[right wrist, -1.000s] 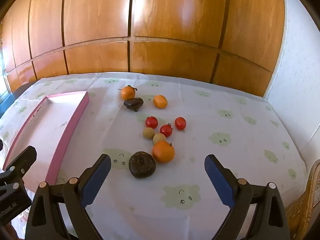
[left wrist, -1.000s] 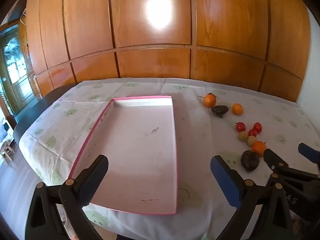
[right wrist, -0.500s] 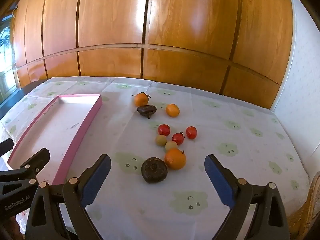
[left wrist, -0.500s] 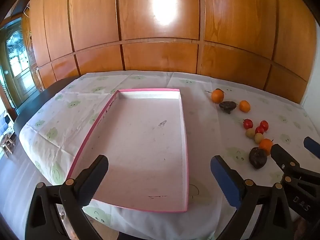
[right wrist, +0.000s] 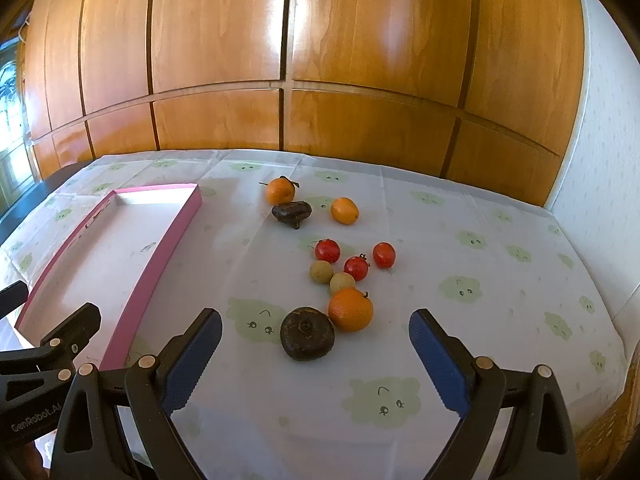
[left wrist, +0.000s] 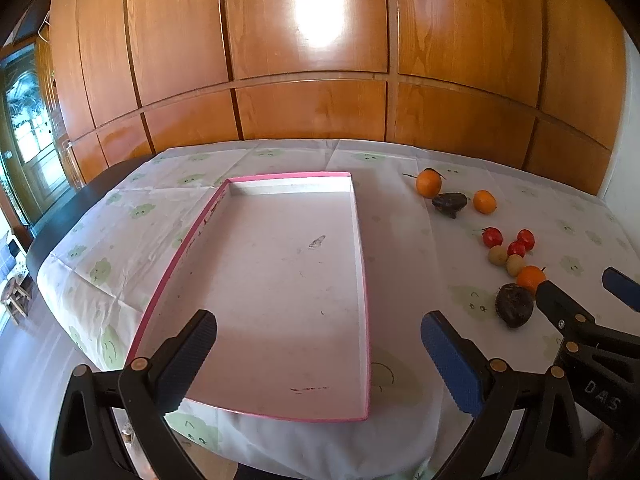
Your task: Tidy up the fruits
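We see a home room: wood-panelled wardrobe [left wrist: 312,64], patterned tablecloth [right wrist: 460,240], glazed door [left wrist: 24,128].

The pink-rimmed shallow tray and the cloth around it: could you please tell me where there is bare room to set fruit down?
The pink-rimmed shallow tray holds nothing. Bare cloth also lies between its right wall and the fruit cluster, and right of the red cherry tomatoes. It is crowded around the dark round fruit and large orange.
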Action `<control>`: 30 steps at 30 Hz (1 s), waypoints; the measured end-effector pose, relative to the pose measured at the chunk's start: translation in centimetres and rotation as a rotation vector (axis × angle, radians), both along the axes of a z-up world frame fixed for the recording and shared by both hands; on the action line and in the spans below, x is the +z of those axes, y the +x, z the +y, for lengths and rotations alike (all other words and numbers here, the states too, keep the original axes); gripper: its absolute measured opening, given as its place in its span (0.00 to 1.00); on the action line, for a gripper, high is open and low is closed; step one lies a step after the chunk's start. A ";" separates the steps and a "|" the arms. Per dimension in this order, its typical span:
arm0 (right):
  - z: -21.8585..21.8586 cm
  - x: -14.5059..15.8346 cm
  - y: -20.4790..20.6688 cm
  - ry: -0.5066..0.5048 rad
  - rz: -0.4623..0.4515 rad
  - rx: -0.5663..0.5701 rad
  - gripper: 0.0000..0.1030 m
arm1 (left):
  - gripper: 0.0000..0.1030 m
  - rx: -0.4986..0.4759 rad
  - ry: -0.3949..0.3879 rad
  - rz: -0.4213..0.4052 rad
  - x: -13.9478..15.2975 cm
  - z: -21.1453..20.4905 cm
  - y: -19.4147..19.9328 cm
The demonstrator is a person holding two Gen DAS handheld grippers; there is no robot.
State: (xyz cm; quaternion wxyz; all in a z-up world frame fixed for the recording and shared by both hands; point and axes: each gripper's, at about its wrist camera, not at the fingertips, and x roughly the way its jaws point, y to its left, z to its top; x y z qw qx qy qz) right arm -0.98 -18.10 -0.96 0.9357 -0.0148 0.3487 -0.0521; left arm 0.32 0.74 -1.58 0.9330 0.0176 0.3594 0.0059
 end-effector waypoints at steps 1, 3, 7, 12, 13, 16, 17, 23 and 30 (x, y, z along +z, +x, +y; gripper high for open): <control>0.0 0.0 0.0 -0.002 0.000 0.002 0.93 | 1.00 0.001 -0.002 0.001 0.0 0.0 0.1; 0.2 0.1 -0.1 -0.005 -0.003 0.003 0.93 | 1.00 0.001 -0.008 0.002 0.0 0.0 0.0; 0.4 0.3 -0.2 -0.008 -0.006 0.004 0.93 | 1.00 0.000 -0.015 -0.004 -0.1 0.0 -0.2; 0.5 0.4 -0.3 -0.006 -0.004 0.006 0.93 | 1.00 -0.003 -0.021 -0.004 0.0 -0.1 -0.4; 0.5 0.4 -0.3 -0.006 -0.005 0.006 0.93 | 1.00 -0.004 -0.023 -0.004 0.1 0.0 -0.4; 0.5 0.4 -0.3 -0.008 -0.009 0.007 0.93 | 1.00 -0.001 -0.020 -0.008 0.2 -0.3 -0.5; 0.5 0.4 -0.3 -0.008 -0.008 0.008 0.93 | 1.00 -0.002 -0.022 -0.007 0.2 -0.4 -0.4; 0.5 0.4 -0.2 -0.011 -0.002 0.007 0.93 | 1.00 -0.006 -0.025 -0.006 0.2 -0.4 -0.3; 0.4 0.3 -0.2 -0.017 -0.006 0.012 0.93 | 1.00 -0.007 -0.046 0.007 0.0 -0.1 -0.2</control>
